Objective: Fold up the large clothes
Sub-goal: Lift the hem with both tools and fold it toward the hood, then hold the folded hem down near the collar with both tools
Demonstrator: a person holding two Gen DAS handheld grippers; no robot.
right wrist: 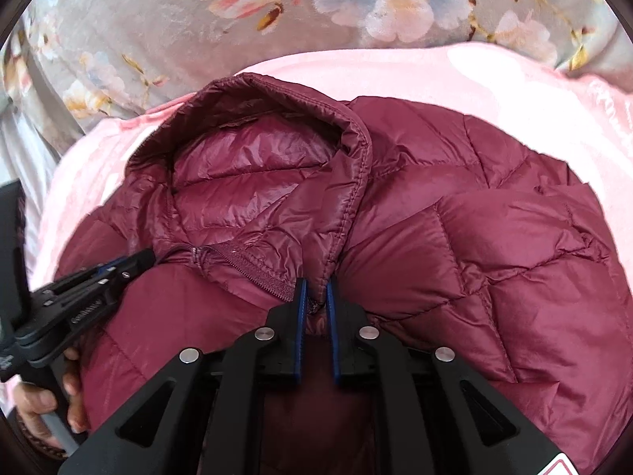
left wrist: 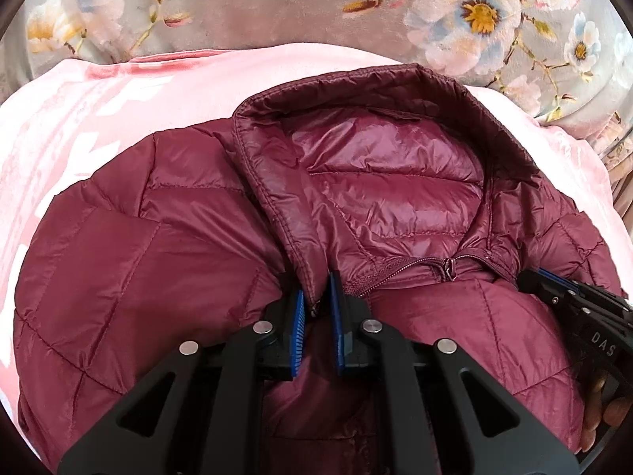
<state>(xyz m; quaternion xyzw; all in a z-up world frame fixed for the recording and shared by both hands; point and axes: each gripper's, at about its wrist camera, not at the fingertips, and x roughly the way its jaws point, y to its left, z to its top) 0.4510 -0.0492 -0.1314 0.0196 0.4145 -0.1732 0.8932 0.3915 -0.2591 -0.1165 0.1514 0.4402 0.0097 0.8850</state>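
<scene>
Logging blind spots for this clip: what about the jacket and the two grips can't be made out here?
- Jacket hem and sleeves: both wrist views, cut off by the frame edge and gripper bodies.
- Fabric inside the left gripper: left view, covered by its fingers.
- Right gripper: right view, same.
- Surface beneath the pink blanket: covered.

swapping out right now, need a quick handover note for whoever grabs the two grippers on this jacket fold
Left gripper: shut on the hood's front edge of the maroon quilted puffer jacket, on its own side of the zip.
Right gripper: shut on the hood's other front edge, across the zip.
Jacket: front up on the pale pink blanket, which lies over a grey floral bedspread. Hood open, lying flat beyond the grippers. Zipper pull sits at the neck.
Done: jacket spread out, both hood edges gripped.
Left: no fold shows yet; likely bring the hood down over the chest, then fold sleeves and body.
</scene>
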